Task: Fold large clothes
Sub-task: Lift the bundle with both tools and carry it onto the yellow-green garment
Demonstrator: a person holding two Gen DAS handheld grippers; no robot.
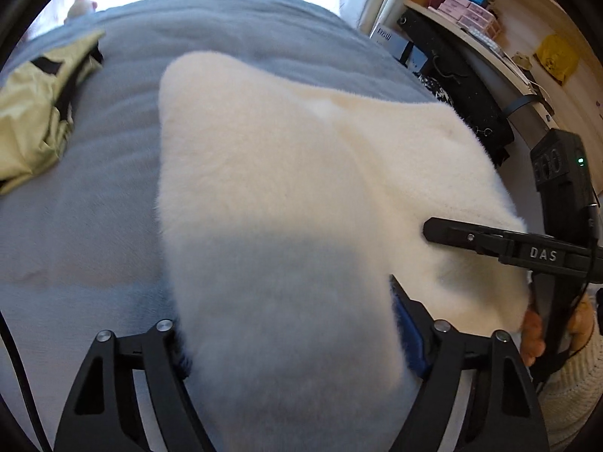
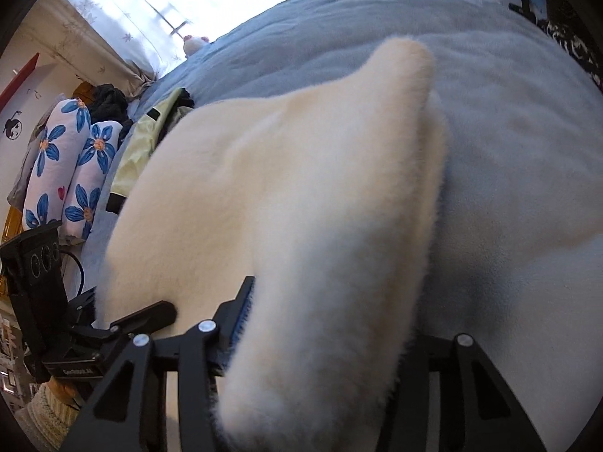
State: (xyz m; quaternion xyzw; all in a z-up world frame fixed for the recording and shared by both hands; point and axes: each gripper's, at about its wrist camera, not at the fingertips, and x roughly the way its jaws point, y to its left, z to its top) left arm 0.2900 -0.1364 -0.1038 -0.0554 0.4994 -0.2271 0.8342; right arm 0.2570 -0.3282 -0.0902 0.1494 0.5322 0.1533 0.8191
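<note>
Fleece garment (image 1: pixel 286 196) looked soft, bulky, light; left tool (image 1: pixel 297 342) and right tool (image 2: pixel 331 342) each pinched a thick near-edge fold.

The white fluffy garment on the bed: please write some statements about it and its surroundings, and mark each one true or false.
1. The white fluffy garment lies over a grey-blue blanket. True.
2. Both hand-held grippers have the garment between their fingers. True: the left hand-held gripper and the right hand-held gripper each have a thick fold of it between their fingers.
3. The yellow-green jacket lies on top of the white garment. False: it lies apart, on the blanket beside it.
4. Two pillows with blue flowers are stacked on the white garment. False: they stand at the side of the bed, beyond the jacket.
5. The garment is red. False: it is cream-white.
</note>
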